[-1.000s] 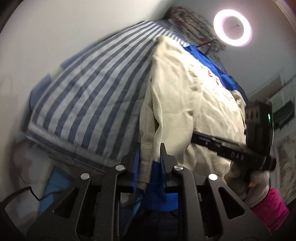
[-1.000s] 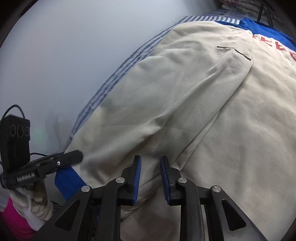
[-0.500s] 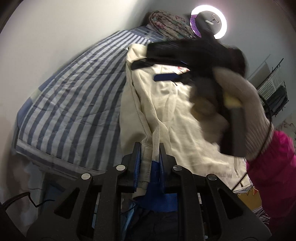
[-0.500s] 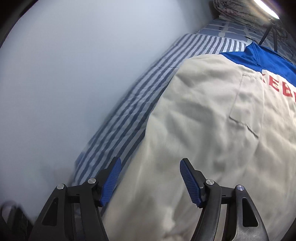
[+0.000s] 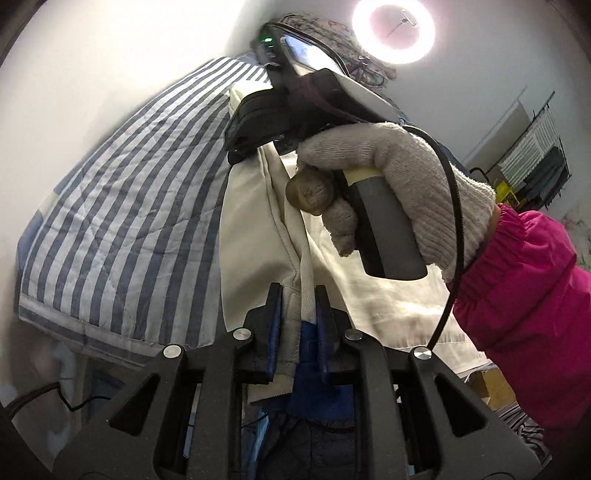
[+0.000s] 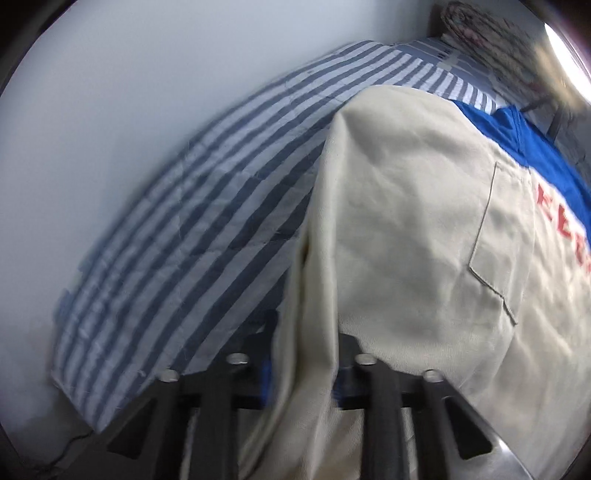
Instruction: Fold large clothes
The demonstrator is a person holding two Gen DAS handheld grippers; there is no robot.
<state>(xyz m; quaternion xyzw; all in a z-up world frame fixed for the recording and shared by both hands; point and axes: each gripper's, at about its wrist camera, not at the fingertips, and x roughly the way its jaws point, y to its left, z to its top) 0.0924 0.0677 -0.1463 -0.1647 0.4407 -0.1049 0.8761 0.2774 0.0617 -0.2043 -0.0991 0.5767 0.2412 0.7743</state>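
Note:
A large beige jacket (image 6: 406, 221) with a blue yoke (image 6: 517, 133), a chest pocket (image 6: 495, 240) and red letters (image 6: 554, 210) lies on a blue-and-white striped bed cover (image 6: 221, 221). My left gripper (image 5: 297, 295) is shut on the jacket's (image 5: 251, 221) near ribbed hem, blue lining showing below. My right gripper (image 6: 306, 332) is closing its jaws on a raised fold at the jacket's left edge, and cloth fills the gap. In the left wrist view the right gripper (image 5: 243, 133) bites that edge farther up, held by a gloved hand (image 5: 388, 166).
The striped cover (image 5: 129, 203) runs along a white wall on the left and drops off at its near edge. A patterned bundle (image 6: 480, 33) sits at the far end under a ring light (image 5: 393, 31). A pink sleeve (image 5: 524, 295) and a rack (image 5: 532, 155) are at right.
The right gripper crossed from the jacket's near part to its left edge, opened wide on the way, then closed on the edge fold. The left gripper kept its hold on the hem.

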